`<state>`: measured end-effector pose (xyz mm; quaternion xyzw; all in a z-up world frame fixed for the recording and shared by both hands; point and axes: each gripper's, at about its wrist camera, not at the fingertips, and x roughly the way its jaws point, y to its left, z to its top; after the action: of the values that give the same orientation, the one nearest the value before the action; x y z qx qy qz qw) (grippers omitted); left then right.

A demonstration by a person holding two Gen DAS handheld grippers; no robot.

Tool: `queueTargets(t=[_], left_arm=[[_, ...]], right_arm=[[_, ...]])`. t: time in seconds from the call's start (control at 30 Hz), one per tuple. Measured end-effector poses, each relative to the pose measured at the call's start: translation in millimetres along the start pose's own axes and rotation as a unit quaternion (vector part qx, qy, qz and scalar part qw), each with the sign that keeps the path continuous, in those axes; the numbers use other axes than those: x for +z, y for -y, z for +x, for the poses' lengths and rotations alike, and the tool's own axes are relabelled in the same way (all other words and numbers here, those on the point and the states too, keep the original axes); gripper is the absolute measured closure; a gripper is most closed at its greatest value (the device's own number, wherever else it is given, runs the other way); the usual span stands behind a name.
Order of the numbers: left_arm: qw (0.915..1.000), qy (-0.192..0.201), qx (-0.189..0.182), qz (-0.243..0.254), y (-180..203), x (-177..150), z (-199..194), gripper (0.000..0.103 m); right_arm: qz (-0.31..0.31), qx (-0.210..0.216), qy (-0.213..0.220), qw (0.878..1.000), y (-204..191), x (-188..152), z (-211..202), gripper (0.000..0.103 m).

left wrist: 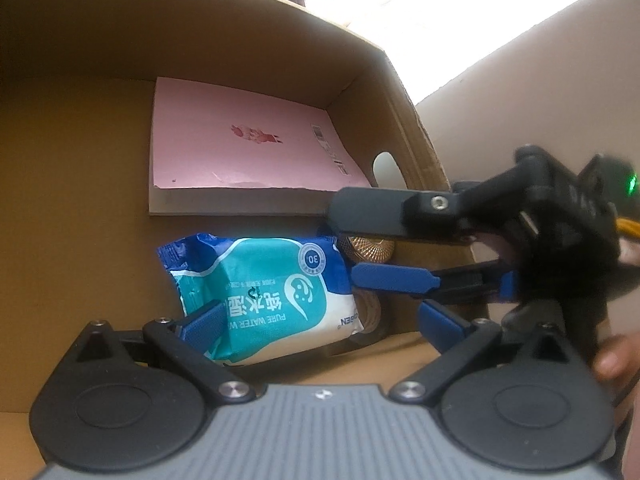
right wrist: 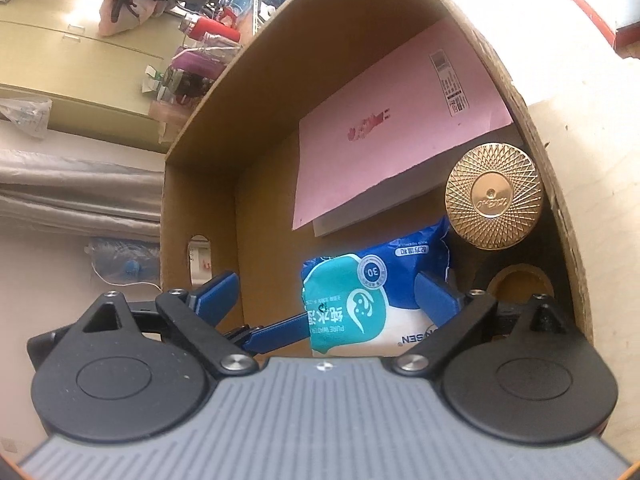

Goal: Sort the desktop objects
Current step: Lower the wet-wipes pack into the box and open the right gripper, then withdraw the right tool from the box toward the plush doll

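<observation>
Left wrist view: the cardboard box (left wrist: pixel 100 128) is the landmark; on its floor lies the wet-wipes pack (left wrist: pixel 264 296), a soft, crinkly plastic pouch in teal, white and blue, probably light and yielding, likely slippery on its glossy film; beyond it lies a flat pink book (left wrist: pixel 244 148), stiff, matte, thin-edged; the left gripper (left wrist: pixel 320 320) stands wide open, its left blue finger at the pack's near corner, holding nothing; the right gripper (left wrist: pixel 352 252) reaches in over the box's right wall, its fingers apart around a gold disc (left wrist: pixel 368 248), whether clamped I cannot tell.

Right wrist view: inside the same box (right wrist: pixel 200 184) the wipes pack (right wrist: pixel 368 300) sits low and near; the right gripper (right wrist: pixel 328 300) is spread wide, one finger beside the pack, gripping nothing visible; the gold lid (right wrist: pixel 494 196), round, hard, finely ridged metal, stands against the box's right wall; the pink book (right wrist: pixel 384 128) lies behind; I judge the pack best pinched across its plump middle, since the sealed ends would fold.
</observation>
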<state>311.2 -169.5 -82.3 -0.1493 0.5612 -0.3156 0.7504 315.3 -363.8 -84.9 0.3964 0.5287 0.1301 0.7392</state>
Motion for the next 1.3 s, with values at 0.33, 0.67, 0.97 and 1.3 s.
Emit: queueTargets(t=[0.33,0.67,0.97,1.3], left_arm=[[0.9966,0.082,0.001,0.006,16,-6,-50,0.002],[0.9861,0.152,0.0,0.067,62,-64,-114,0.001],[0.9798,0.184,0.02,0.076,79,-140,-155,0.0],[0.9705,0.215,0.108,-0.016,27,-203,-220,0.0]], right_arm=[[-0.019,0.032,0.067,0.997,-11,-14,-41,0.007],[-0.046,0.084,0.187,0.978,-16,-81,-127,0.006],[-0.119,0.006,0.226,0.967,-14,-159,-182,0.001],[-0.264,-0.082,0.236,0.932,-74,-218,-163,0.001]])
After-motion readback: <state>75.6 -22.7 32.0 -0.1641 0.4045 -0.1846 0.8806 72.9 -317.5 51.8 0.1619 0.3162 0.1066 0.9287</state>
